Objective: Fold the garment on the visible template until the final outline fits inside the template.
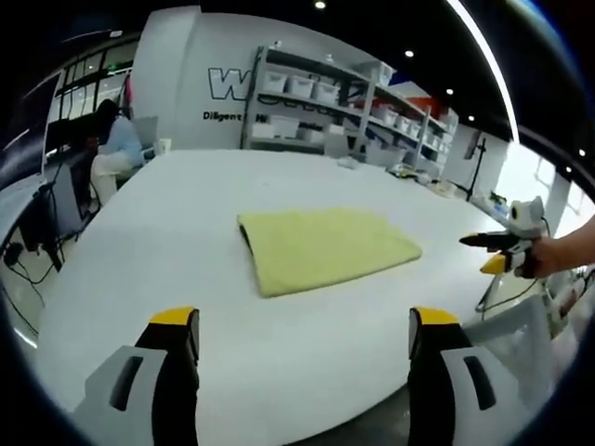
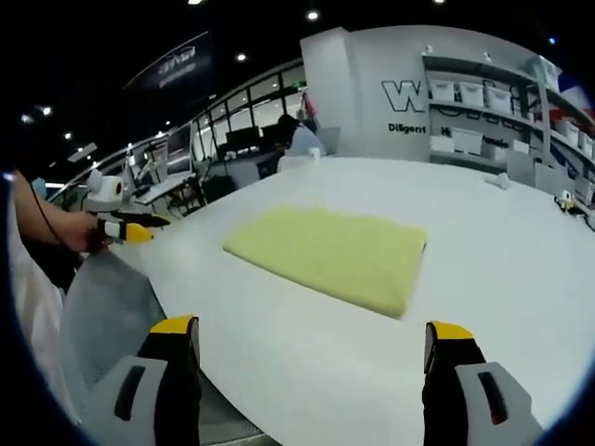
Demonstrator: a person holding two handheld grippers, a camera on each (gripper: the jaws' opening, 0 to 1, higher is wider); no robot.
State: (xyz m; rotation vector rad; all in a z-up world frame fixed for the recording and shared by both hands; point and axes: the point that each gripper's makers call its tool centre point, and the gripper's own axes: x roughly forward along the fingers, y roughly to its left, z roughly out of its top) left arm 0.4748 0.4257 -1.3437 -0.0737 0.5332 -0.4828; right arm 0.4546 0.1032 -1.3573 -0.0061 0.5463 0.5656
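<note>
At the bottom of the left gripper view, the left gripper (image 1: pixel 305 339) holds its two yellow-tipped jaws spread wide with nothing between them, above the near edge of the white table (image 1: pixel 186 242). In the right gripper view the right gripper (image 2: pixel 311 348) is likewise agape and empty at the bottom of the frame. Beyond both, near the centre of each view, the yellow garment (image 1: pixel 325 246) lies flat on the table as a folded rectangle, clear of either tool; no template outline can be made out under it. At the right edge of the left gripper view the right gripper appears held in a hand (image 1: pixel 548 258) off the table's side. Farther back, in the upper middle of that view, shelving (image 1: pixel 344 102) carries white bins, and a white wall (image 1: pixel 200 79) bears large letters beginning "W" with smaller text starting "Diligen", the rest hidden. A seated person (image 1: pixel 116 149) is at the upper left.
</note>
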